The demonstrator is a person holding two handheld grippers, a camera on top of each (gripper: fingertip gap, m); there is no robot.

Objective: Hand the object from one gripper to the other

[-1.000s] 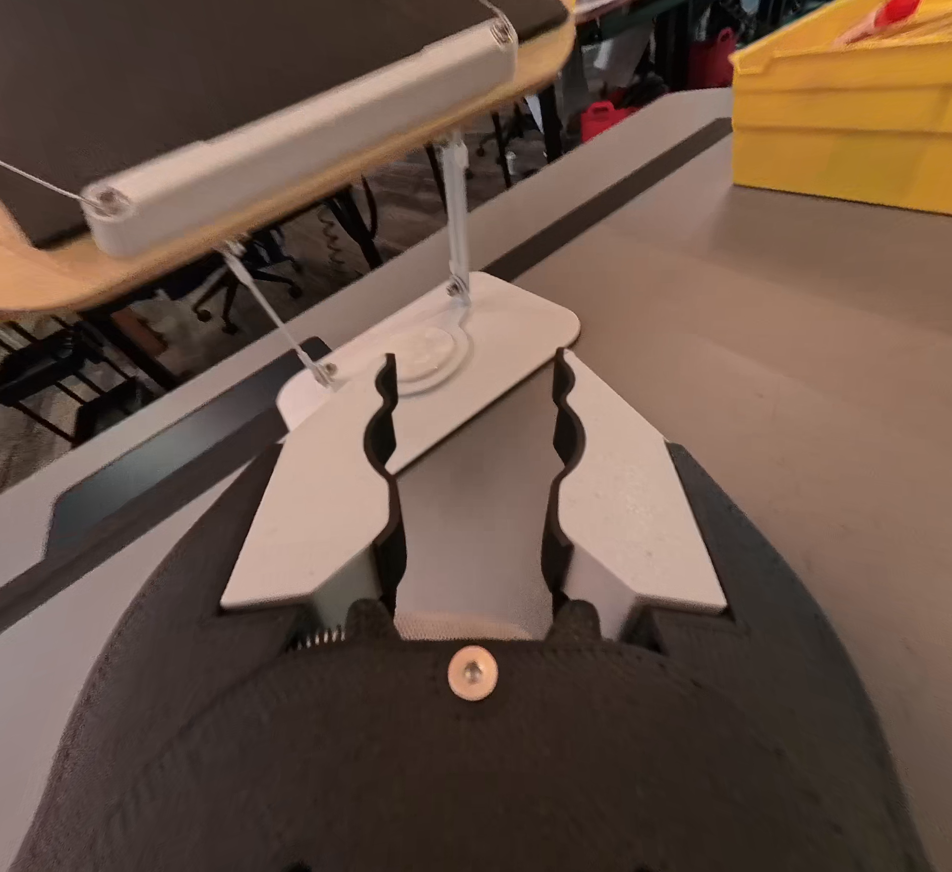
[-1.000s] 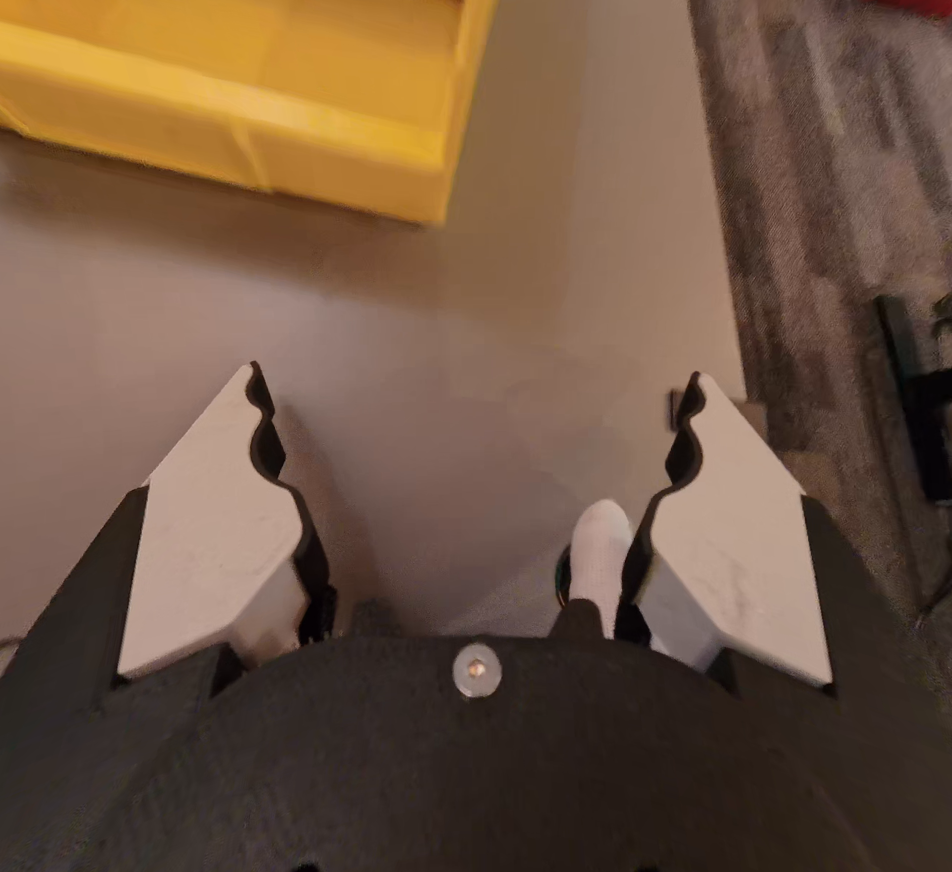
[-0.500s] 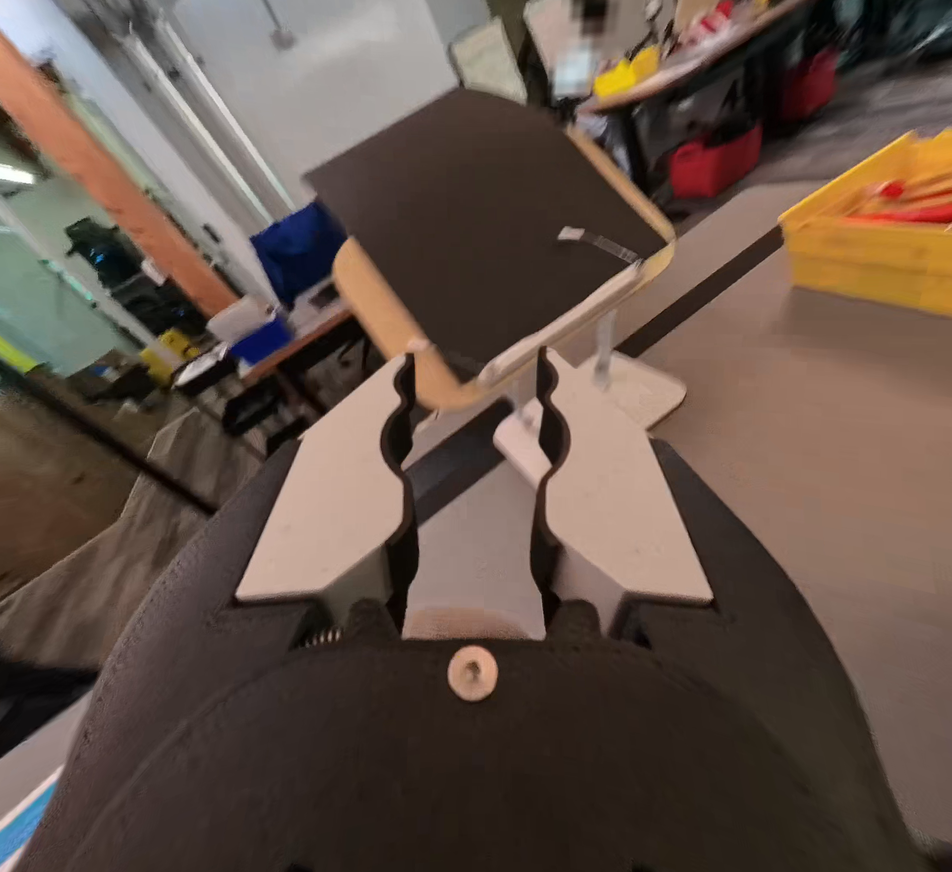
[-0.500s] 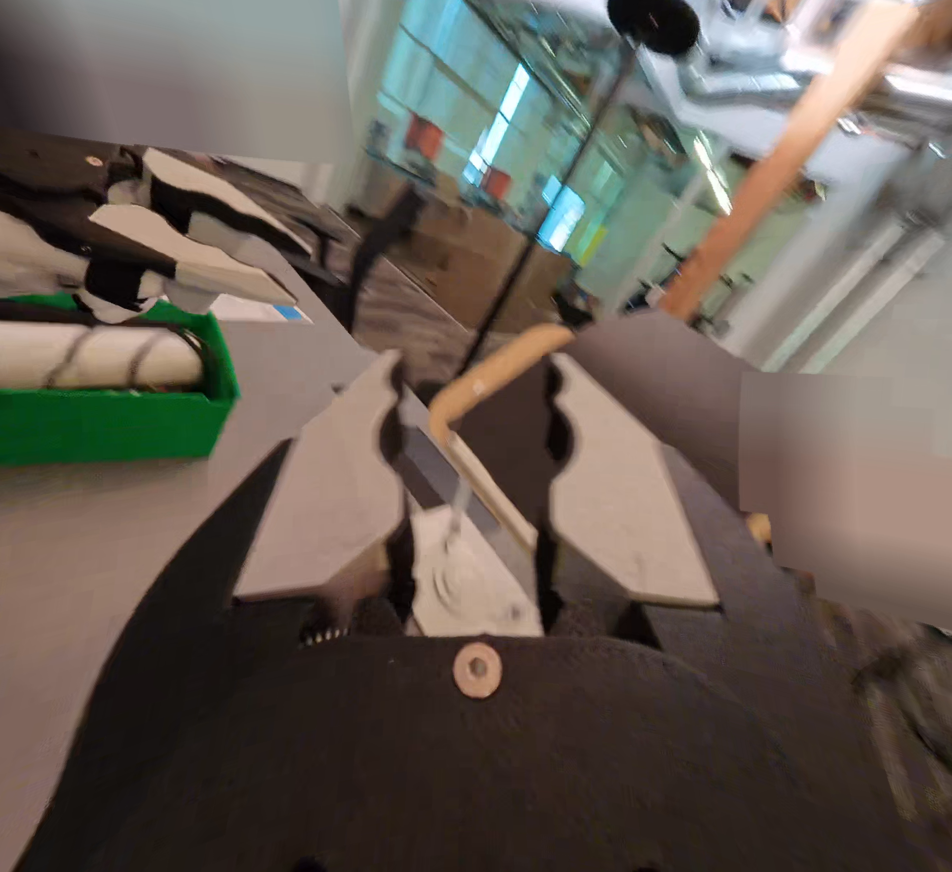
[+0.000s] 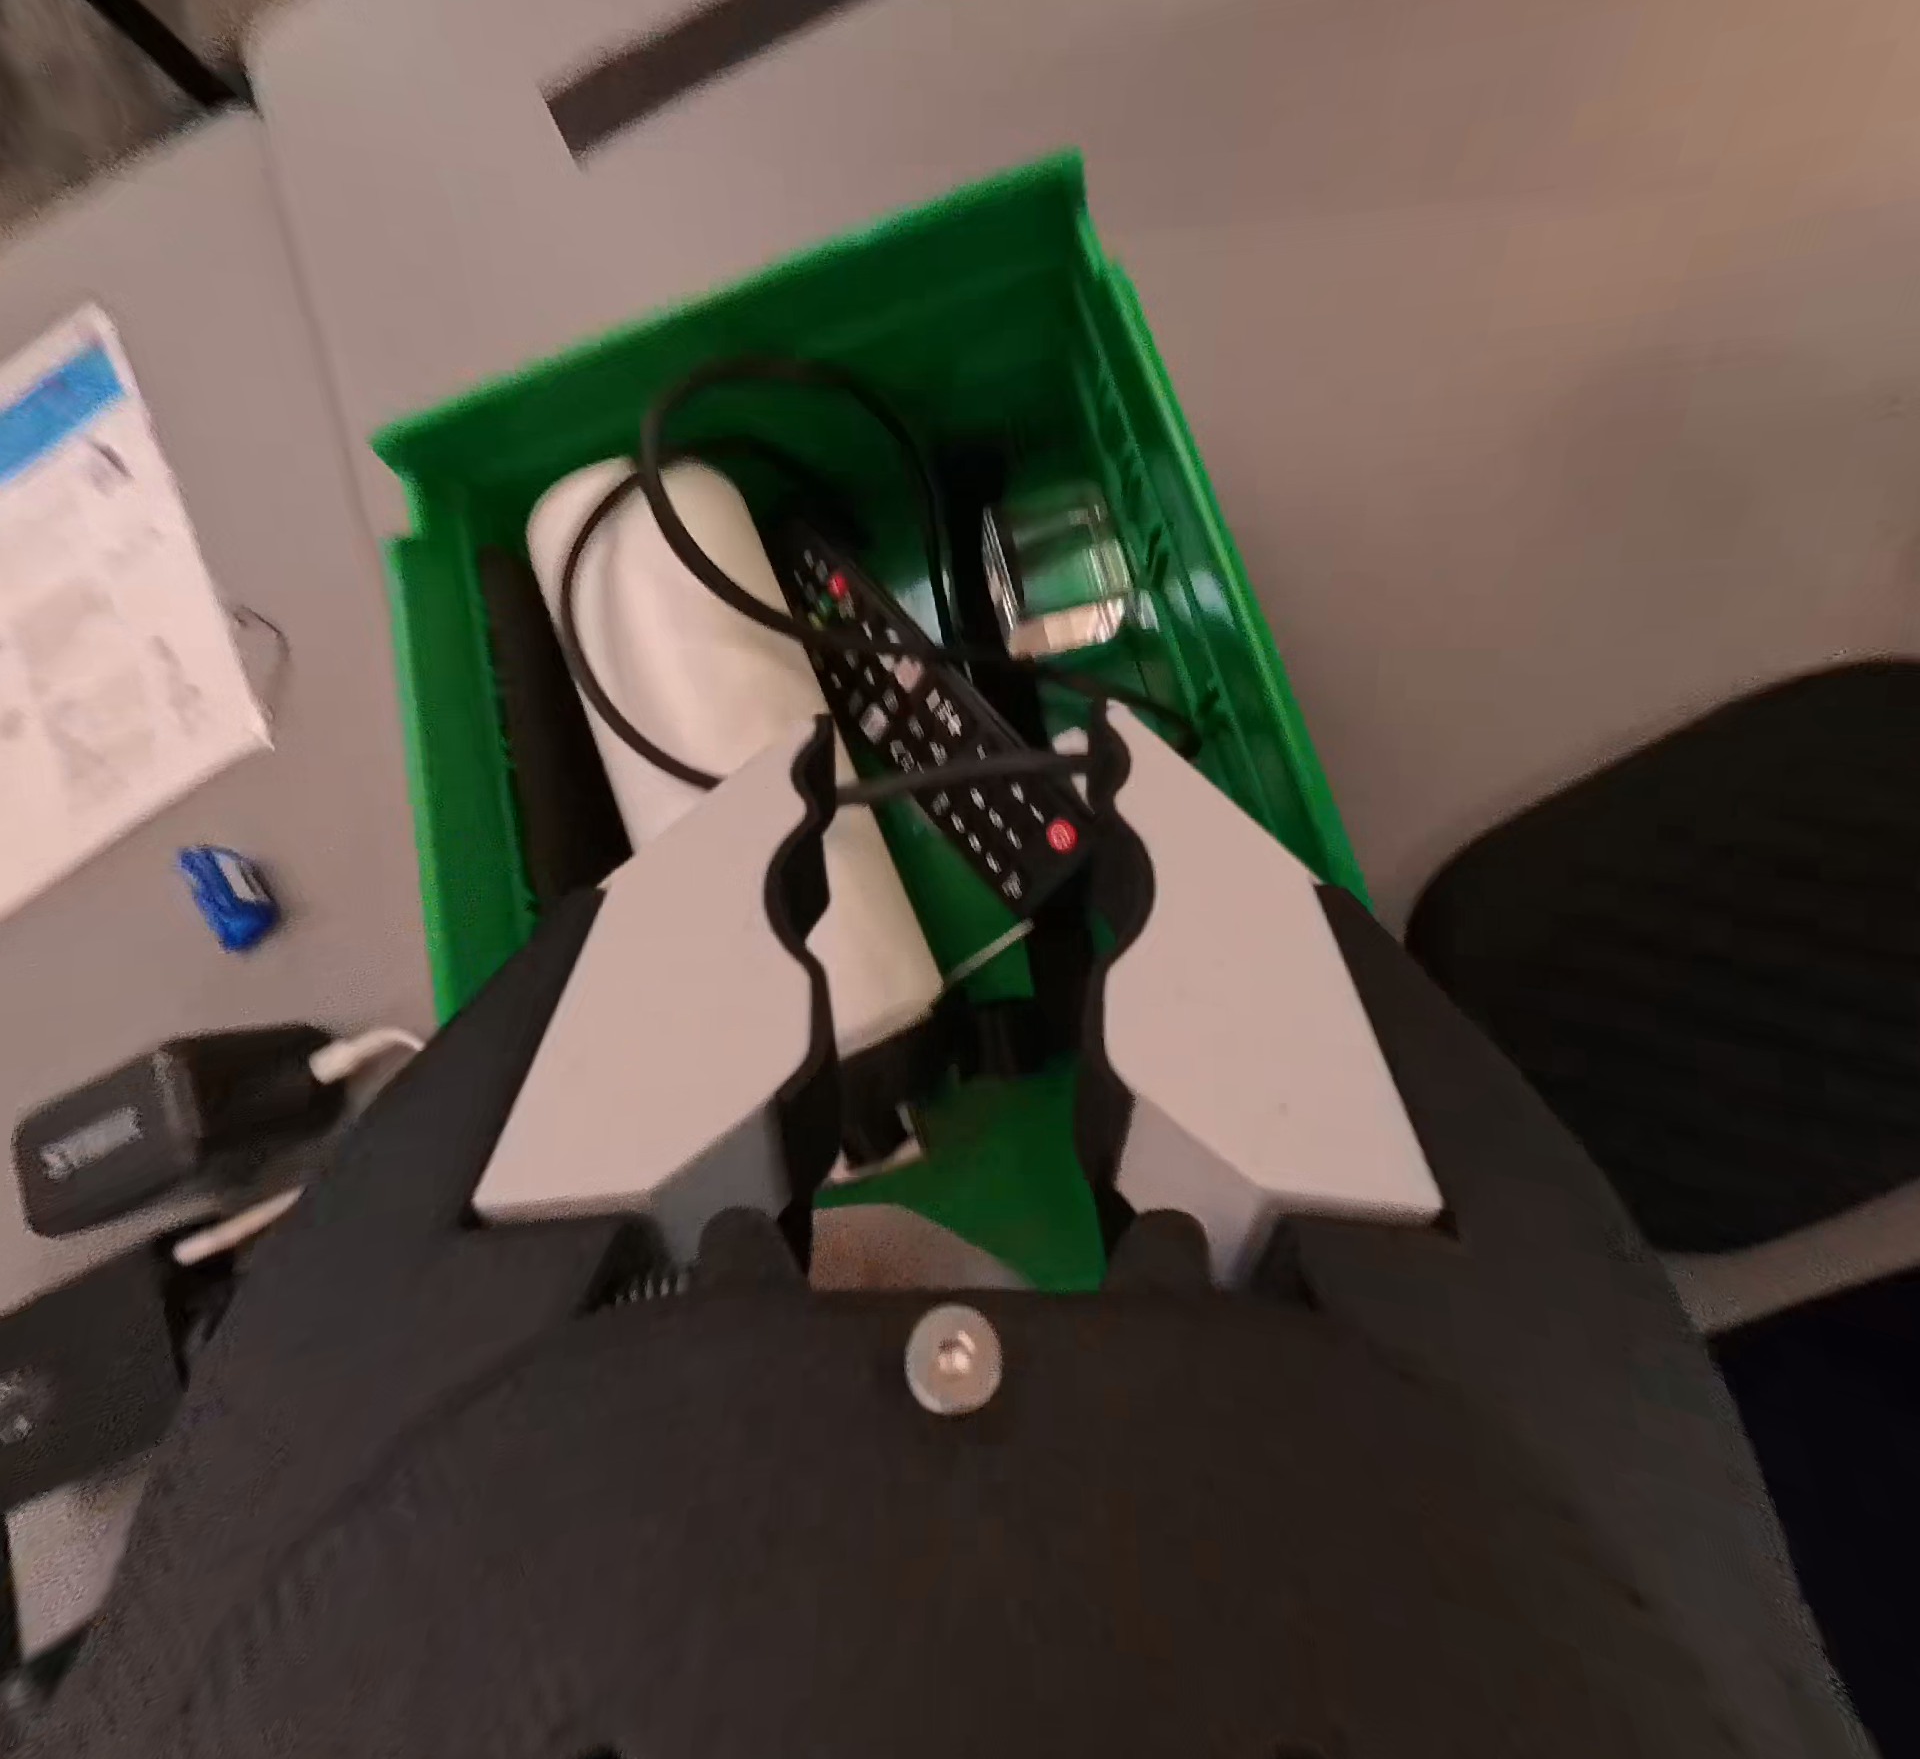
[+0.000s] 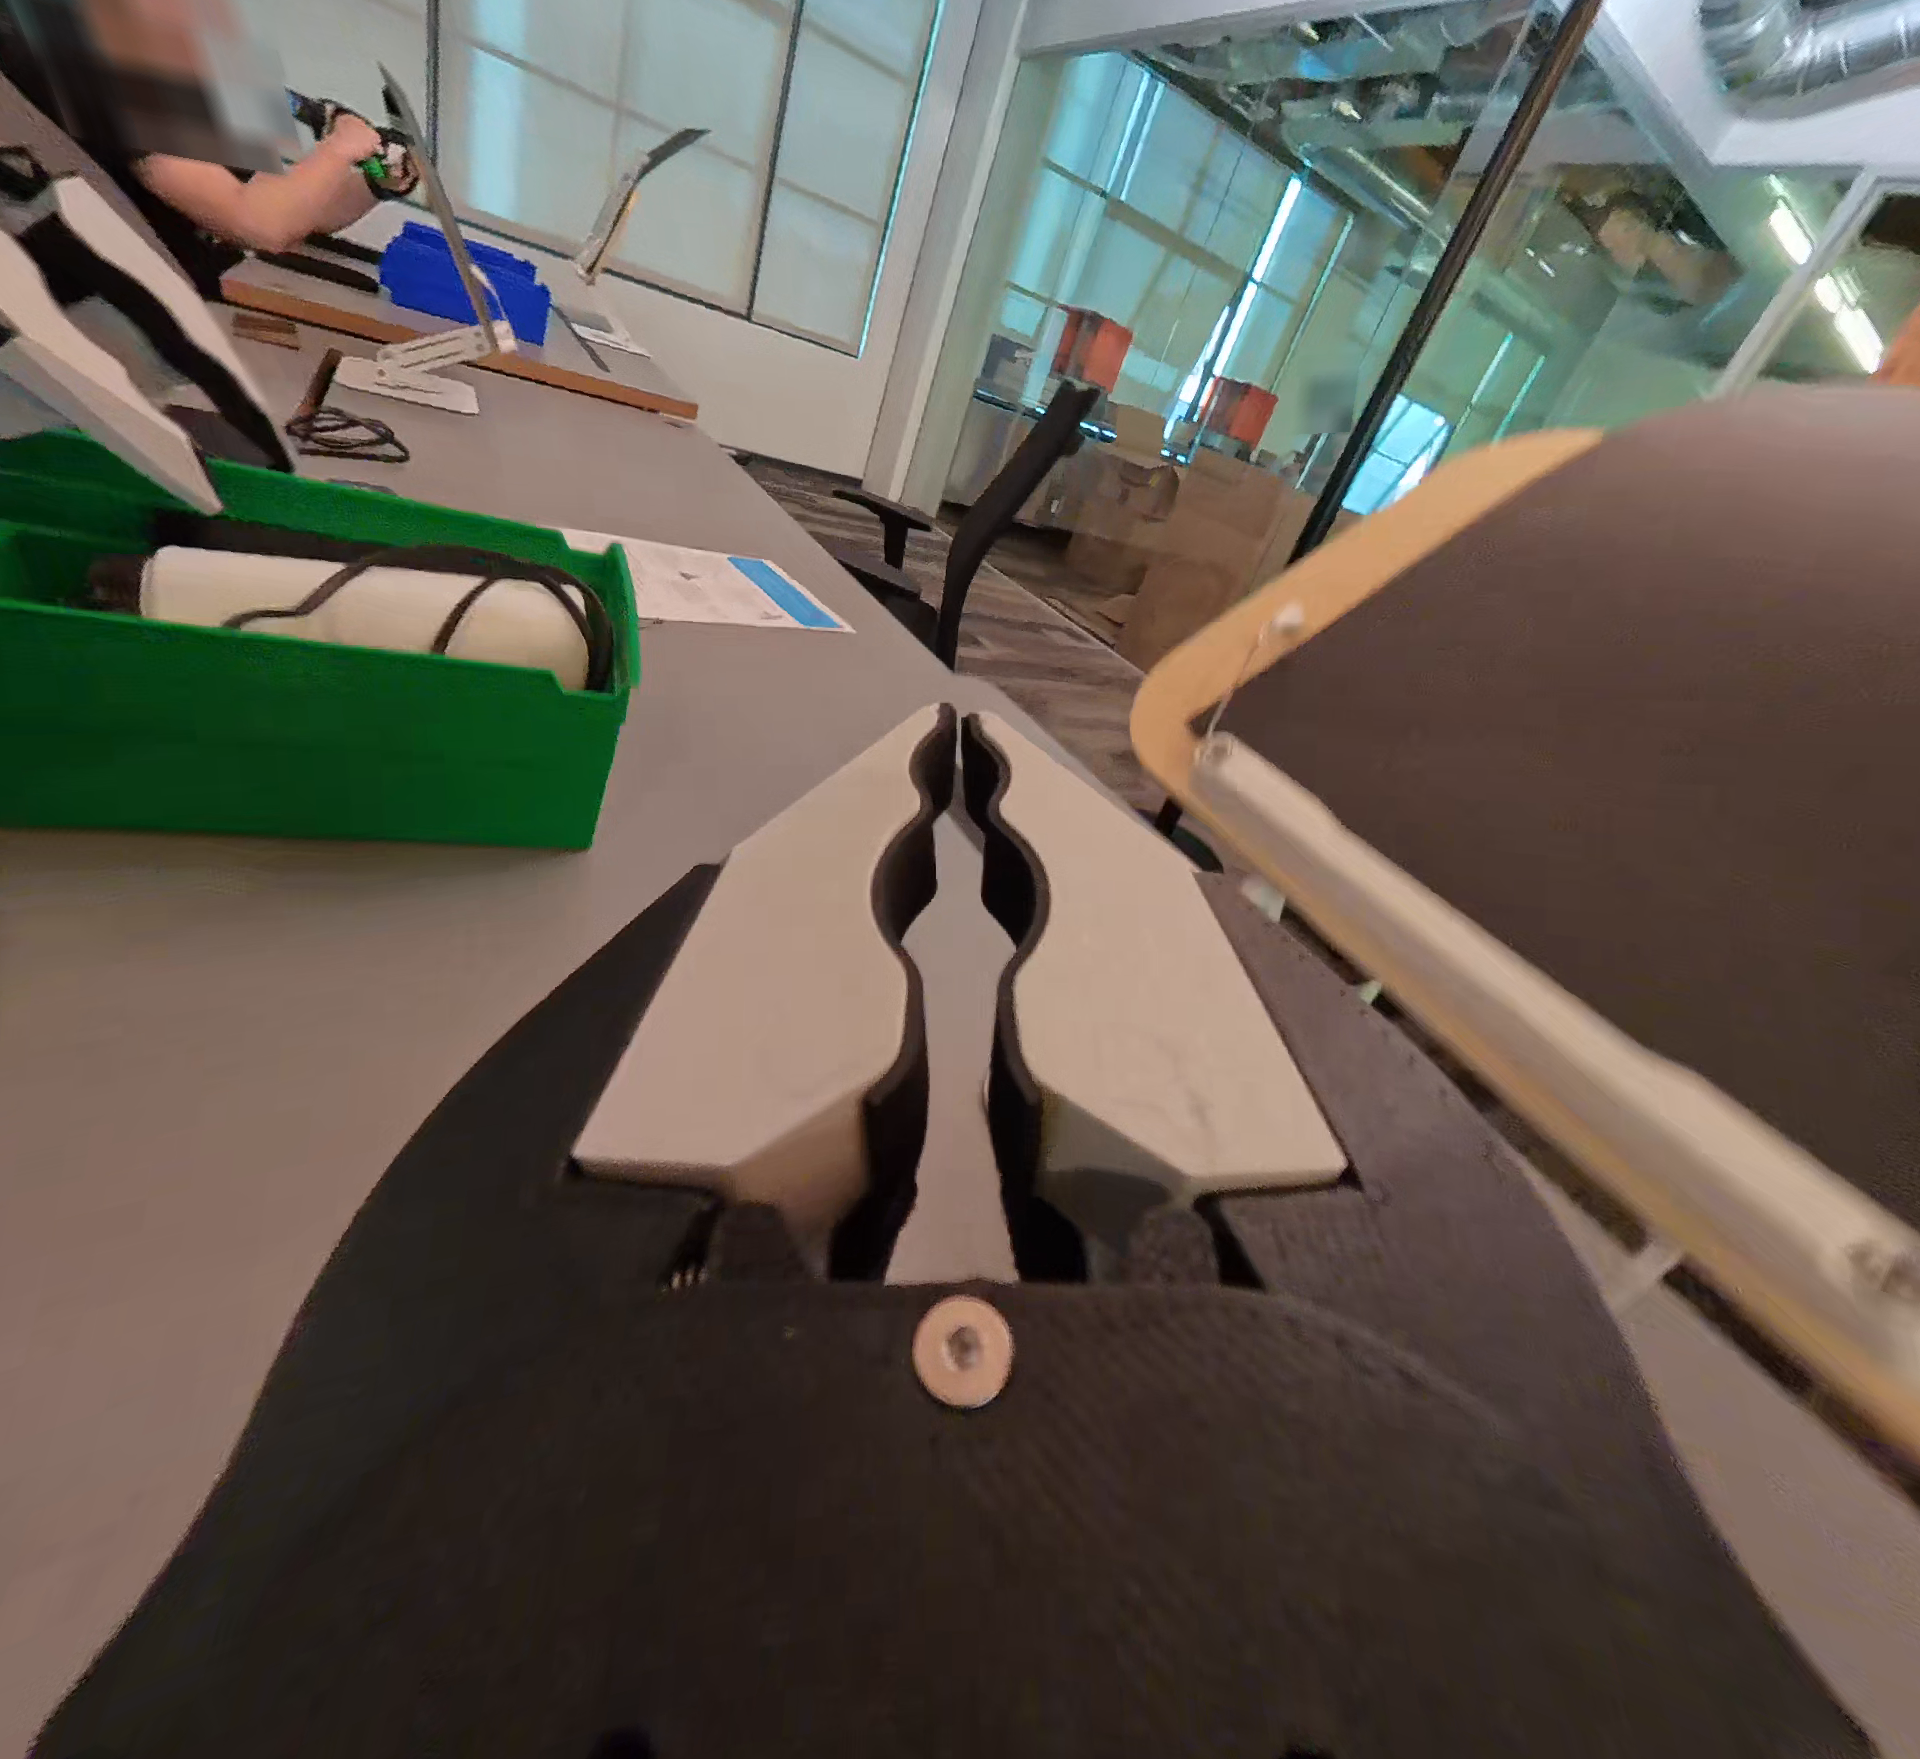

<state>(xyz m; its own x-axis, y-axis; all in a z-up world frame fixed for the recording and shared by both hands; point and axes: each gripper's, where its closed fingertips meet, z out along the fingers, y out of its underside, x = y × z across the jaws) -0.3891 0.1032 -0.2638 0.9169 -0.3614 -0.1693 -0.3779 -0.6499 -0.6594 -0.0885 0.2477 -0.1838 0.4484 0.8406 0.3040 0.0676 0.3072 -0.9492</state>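
My left gripper (image 5: 964, 733) is open and empty, pointing down into a green bin (image 5: 1236, 629). In the bin lie a black remote control (image 5: 914, 701), a white cylinder (image 5: 686, 629), a looped black cable (image 5: 665, 701) and a clear glass block (image 5: 1060, 577). The remote and a strand of cable show between the fingertips; I cannot tell whether they touch. My right gripper (image 6: 956, 727) is shut and empty, low over the grey table (image 6: 312, 982), to the right of the green bin (image 6: 312, 753). The left gripper (image 6: 234, 473) shows above the bin there.
A printed sheet (image 5: 94, 597), a small blue object (image 5: 227, 899) and a black device with a white lead (image 5: 156, 1127) lie left of the bin. A black chair seat (image 5: 1683, 961) is at its right. A dark board on a stand (image 6: 1610, 670) stands close right of my right gripper. My right fingertips sit around 35 cm from my left ones. My left gripper's tips are some 10 cm from the white cylinder (image 5: 686, 629). The black remote control (image 5: 914, 701) lies around 11 cm away from my left fingertips.
The left gripper swung away from the board stand to above the green bin and opened wider. The right gripper closed from partly open to shut and now points along the table.
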